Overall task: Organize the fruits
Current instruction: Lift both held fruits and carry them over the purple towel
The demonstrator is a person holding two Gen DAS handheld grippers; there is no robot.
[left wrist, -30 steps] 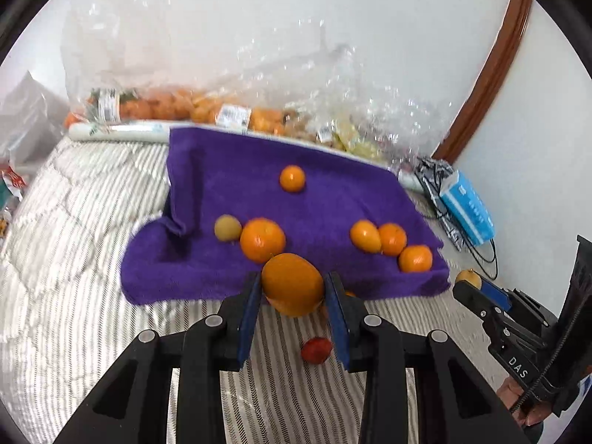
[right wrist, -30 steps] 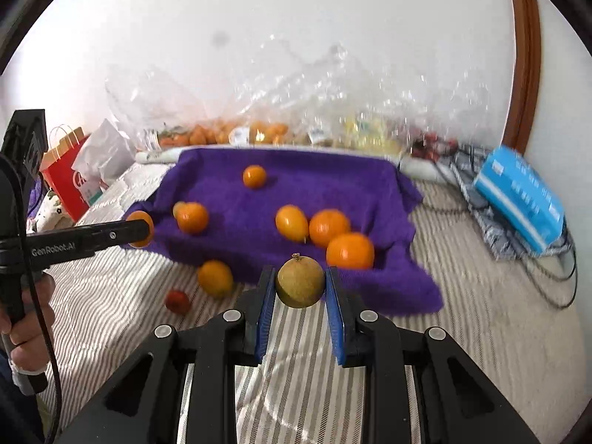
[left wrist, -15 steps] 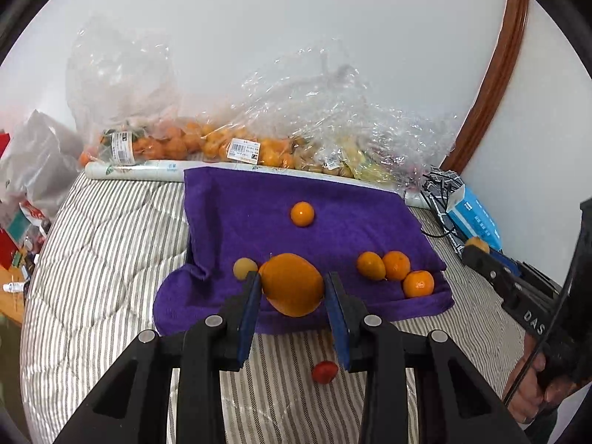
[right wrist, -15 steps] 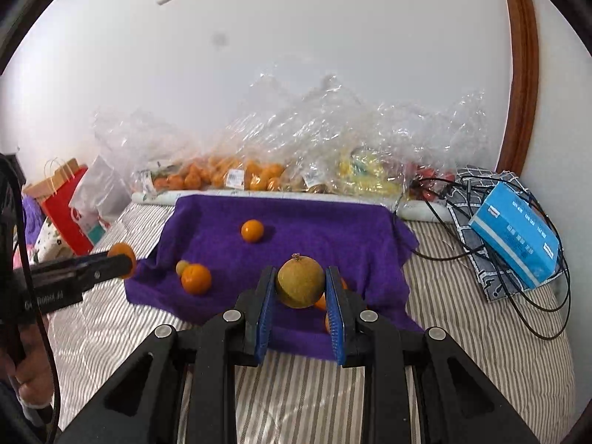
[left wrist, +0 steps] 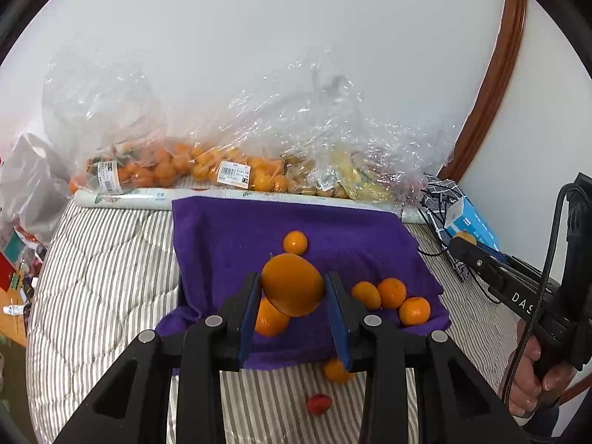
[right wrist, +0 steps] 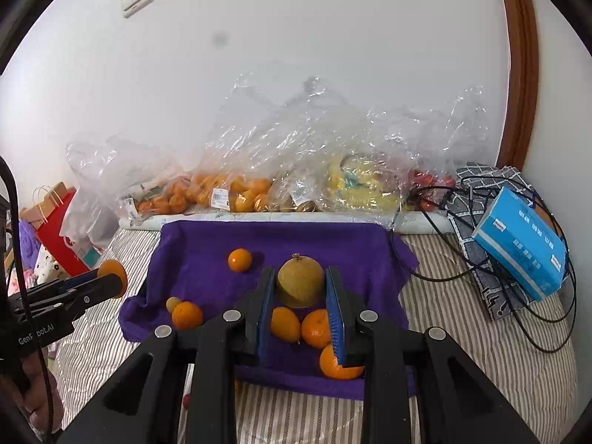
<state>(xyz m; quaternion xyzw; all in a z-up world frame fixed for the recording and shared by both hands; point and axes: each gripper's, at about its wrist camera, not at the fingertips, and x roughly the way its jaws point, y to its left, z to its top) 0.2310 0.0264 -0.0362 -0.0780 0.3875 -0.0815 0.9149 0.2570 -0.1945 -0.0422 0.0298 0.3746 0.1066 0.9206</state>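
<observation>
From the left wrist view, the left gripper (left wrist: 292, 286) has its two blue-padded fingers (left wrist: 248, 309) closed snugly on a big orange (left wrist: 292, 284), lifted clear above the purple towel (left wrist: 229, 236) spread over the striped bedspread (left wrist: 100, 259). Just beyond the fingertips a small tangerine (left wrist: 295, 242) sits alone on the towel; to the right of the fingers three more oranges (left wrist: 391, 292) lie bunched together, touching. Below the right finger, off the towel, lie another small orange (left wrist: 335, 370) and a red fruit (left wrist: 319, 403). Clear bags of fruit (left wrist: 236, 174) line the wall beyond. From the right wrist view, the right gripper (right wrist: 300, 288) is pinched tight on a round yellow-brown fruit (right wrist: 300, 282), also held up over the towel. Under and between its fingers (right wrist: 336, 314) lie the bunched oranges; off to the left of them sit one orange (right wrist: 187, 314) touching a small greenish fruit (right wrist: 173, 303). A blue box (right wrist: 521, 248) rests well off to the right among black cables (right wrist: 436, 259).
</observation>
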